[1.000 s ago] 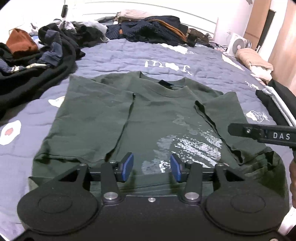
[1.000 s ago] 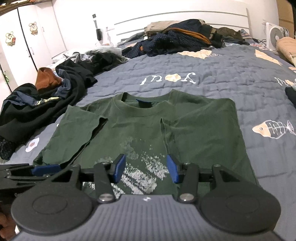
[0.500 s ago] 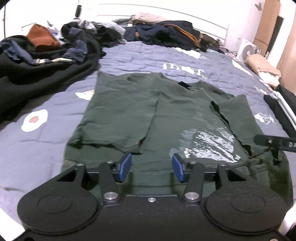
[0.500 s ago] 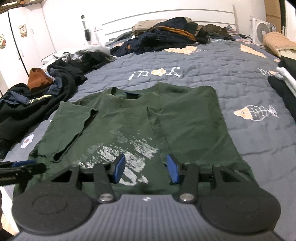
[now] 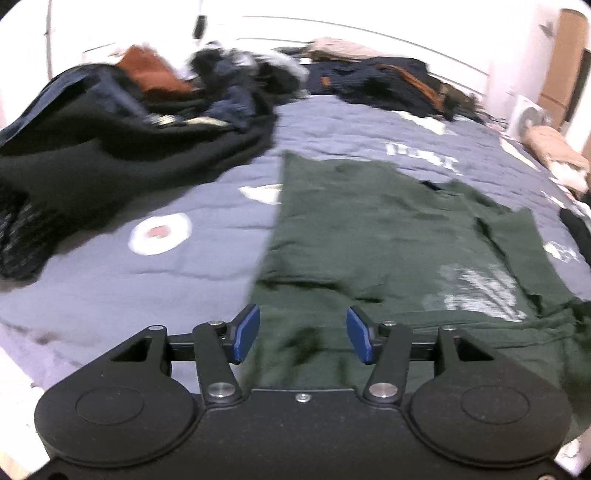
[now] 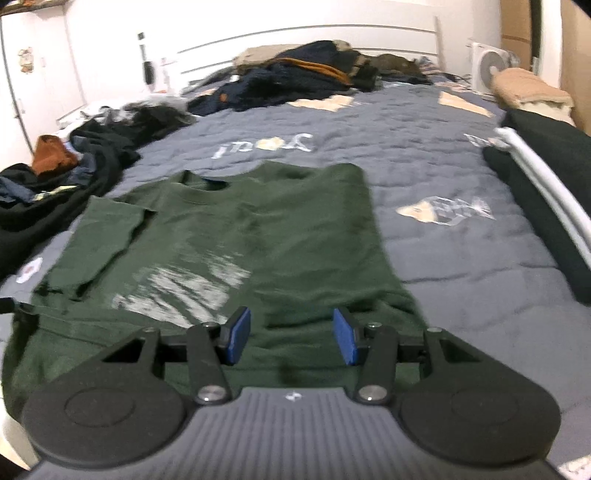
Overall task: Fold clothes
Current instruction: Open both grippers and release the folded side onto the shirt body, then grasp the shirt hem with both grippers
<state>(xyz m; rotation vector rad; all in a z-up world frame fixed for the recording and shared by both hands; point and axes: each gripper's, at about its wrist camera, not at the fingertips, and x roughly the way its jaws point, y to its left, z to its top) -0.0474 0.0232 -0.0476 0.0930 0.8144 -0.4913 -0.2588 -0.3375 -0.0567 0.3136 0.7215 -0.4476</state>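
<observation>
A dark green T-shirt (image 6: 229, 240) lies flat on a grey-blue quilted bedspread (image 6: 424, 155), with the collar at the far end and the hem at the near end. Both its sides are folded inward over the body, so the shape is a long rectangle, and a pale, worn print shows on the chest between the two folded flaps. The left gripper (image 5: 302, 339) hangs over the near left corner of the shirt; its blue pads (image 5: 246, 334) stand apart with only cloth seen below them, nothing pinched, and the left pad lines up about with the shirt's left edge. The right gripper (image 6: 291, 341) hangs over the near right part of the hem, and its jaws are also apart and hold nothing. On the left side of the bed lies a heap of dark clothes (image 5: 110, 140) (a rust-brown piece sits on top of it), well apart from the shirt. A second pile of navy garments (image 6: 295, 77) lies at the far end, against the white headboard (image 6: 314, 35). At the right edge lies a black folded item (image 6: 546, 206) with a white stripe, and farther back a small white fan (image 6: 487, 68) is visible.
</observation>
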